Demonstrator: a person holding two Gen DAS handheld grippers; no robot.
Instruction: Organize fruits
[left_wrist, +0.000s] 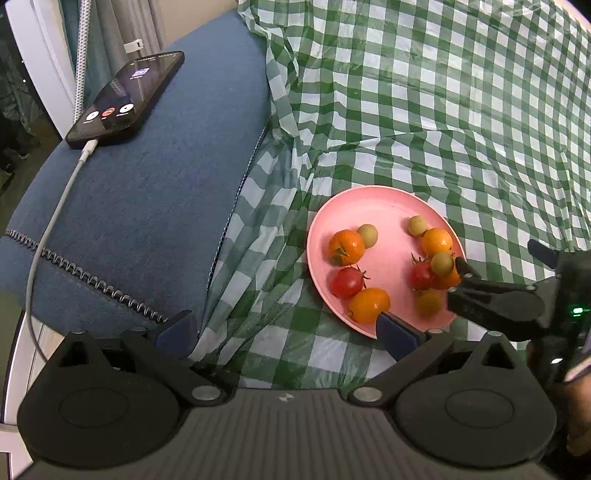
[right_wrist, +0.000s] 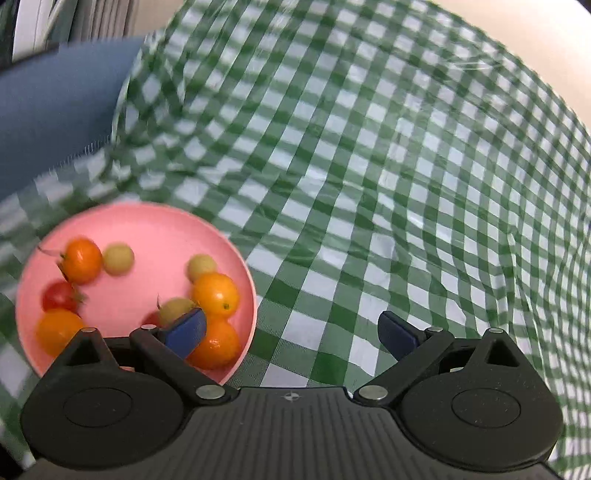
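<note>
A pink plate (left_wrist: 391, 201) lies on the green checked cloth and holds several small fruits: orange, red and pale green ones. It also shows in the right wrist view (right_wrist: 147, 225) at lower left. My left gripper (left_wrist: 286, 330) is open and empty, its right finger at the plate's near rim beside an orange fruit (left_wrist: 369, 304). My right gripper (right_wrist: 291, 330) is open and empty; its left finger hangs over the plate's right side by an orange fruit (right_wrist: 216, 345). In the left wrist view it (left_wrist: 476, 286) reaches in from the right.
A blue cushioned surface (left_wrist: 147, 192) lies left of the cloth, with a phone (left_wrist: 127, 98) on a white charging cable (left_wrist: 48, 236). The green checked cloth (right_wrist: 369, 184) is wrinkled and spreads to the right and back.
</note>
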